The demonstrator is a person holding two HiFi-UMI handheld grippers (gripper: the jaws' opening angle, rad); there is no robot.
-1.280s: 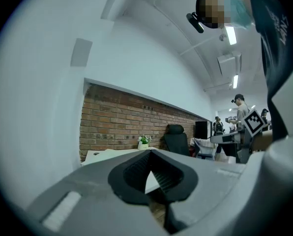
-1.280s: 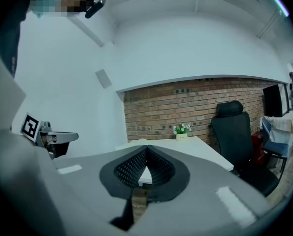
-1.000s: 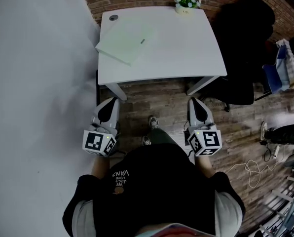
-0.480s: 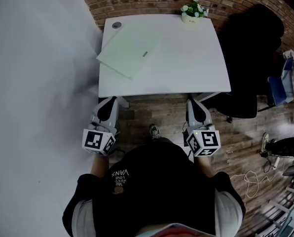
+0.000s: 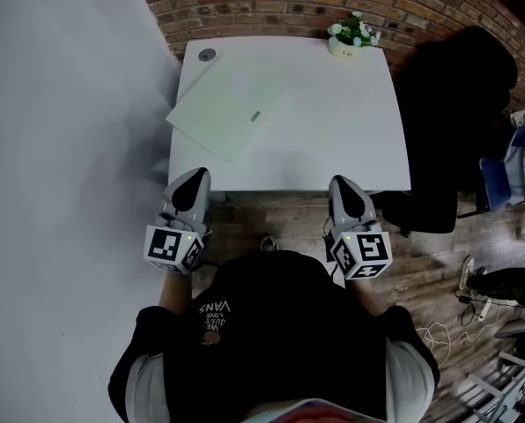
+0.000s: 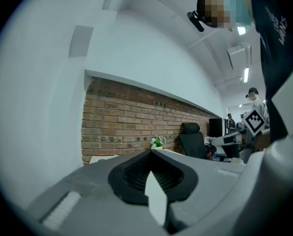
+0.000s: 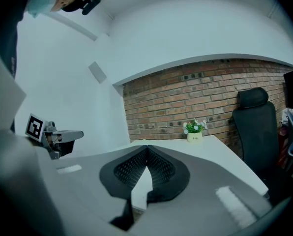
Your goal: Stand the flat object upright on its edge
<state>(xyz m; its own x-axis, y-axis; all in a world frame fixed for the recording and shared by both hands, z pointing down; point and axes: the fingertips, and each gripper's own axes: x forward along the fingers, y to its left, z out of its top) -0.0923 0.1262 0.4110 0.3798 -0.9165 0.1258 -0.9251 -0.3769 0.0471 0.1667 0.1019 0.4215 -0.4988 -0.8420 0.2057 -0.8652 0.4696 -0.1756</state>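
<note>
The pale green flat sheet (image 5: 227,106) lies flat on the white bench's (image 5: 342,130) far left, one corner overhanging. Brick wall (image 5: 271,3) behind, black chair (image 5: 461,113) right. The left gripper (image 5: 195,177) and right gripper (image 5: 342,184) hang at the near edge, jaws together, empty.

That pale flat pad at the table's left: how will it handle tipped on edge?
The pad lies flat with straight edges, so probably stiff. It looks thin: likely light, apt to topple once upright. Its left corner seems to overhang the table.
</note>
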